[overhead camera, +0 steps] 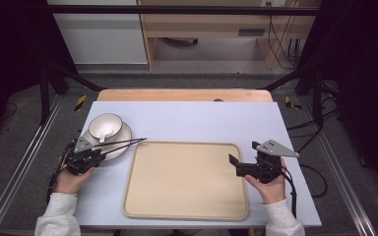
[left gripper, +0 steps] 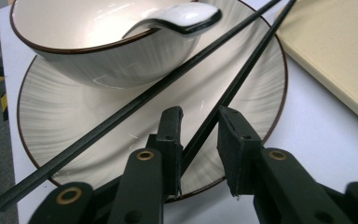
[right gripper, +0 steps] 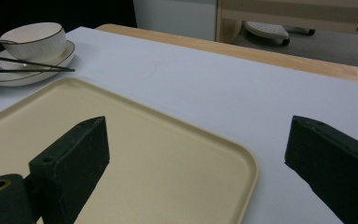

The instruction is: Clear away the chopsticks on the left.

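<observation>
Starting at the left, the left claw stood low over the near rim of the plate, its jaws drawn in around one of the two black chopsticks. One jaw lay against that stick; the other jaw stood just clear of it, so the claw was still slightly apart and not yet clamped. The second chopstick lay to the left of the jaws, outside them. Both sticks rested across the plate beside the bowl, which carried a spoon. Their long axes ran away from the left claw toward the tray, with the tips reaching past the plate edge. The left hand was by far the nearer hand; the judged next move was to finish the closure across the stick, square to its length.

At the right, the right claw hovered over the right edge of the tray with its jaws wide apart and nothing between them, well apart from the plate.

A pale blue sheet covered the desk, with a wooden edge showing at the far side. Beyond stood dark frame rails, a grey floor and light furniture.
</observation>
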Available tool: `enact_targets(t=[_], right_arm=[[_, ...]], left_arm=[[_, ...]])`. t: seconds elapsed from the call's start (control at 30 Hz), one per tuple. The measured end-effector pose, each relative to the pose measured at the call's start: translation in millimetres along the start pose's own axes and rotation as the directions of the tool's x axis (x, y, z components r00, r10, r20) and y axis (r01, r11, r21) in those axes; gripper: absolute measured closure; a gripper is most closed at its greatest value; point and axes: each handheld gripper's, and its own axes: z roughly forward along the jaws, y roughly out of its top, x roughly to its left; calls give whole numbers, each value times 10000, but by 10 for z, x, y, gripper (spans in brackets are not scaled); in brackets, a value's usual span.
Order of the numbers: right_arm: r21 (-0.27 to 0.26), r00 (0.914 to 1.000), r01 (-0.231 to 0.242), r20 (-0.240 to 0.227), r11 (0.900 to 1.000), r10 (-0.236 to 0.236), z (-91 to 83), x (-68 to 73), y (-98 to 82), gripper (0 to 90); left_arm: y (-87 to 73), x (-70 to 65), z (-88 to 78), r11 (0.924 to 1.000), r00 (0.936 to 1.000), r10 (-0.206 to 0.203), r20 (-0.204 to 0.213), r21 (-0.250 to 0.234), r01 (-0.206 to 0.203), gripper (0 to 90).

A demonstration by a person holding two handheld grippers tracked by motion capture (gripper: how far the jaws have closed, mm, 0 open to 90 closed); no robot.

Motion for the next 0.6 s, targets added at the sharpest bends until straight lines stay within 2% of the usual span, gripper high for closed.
enact_targets(t=[0.43,0.53,0.6], right_arm=[[51,10000,34,-41,10000,-34,7,8,-4,62],[55,10000,44,-58,10000,-43,6,8,-3,62],[51,10000,20,-62,10000,-20,6,10,-2,62]], left_arm=[[7,-63,-30,9998,9997,148,180,114,-151,818],[10,-69,-28,9999,9998,60,209,94,-62,826],[20,-63,-25,10000,9996,12,281,87,-14,800]])
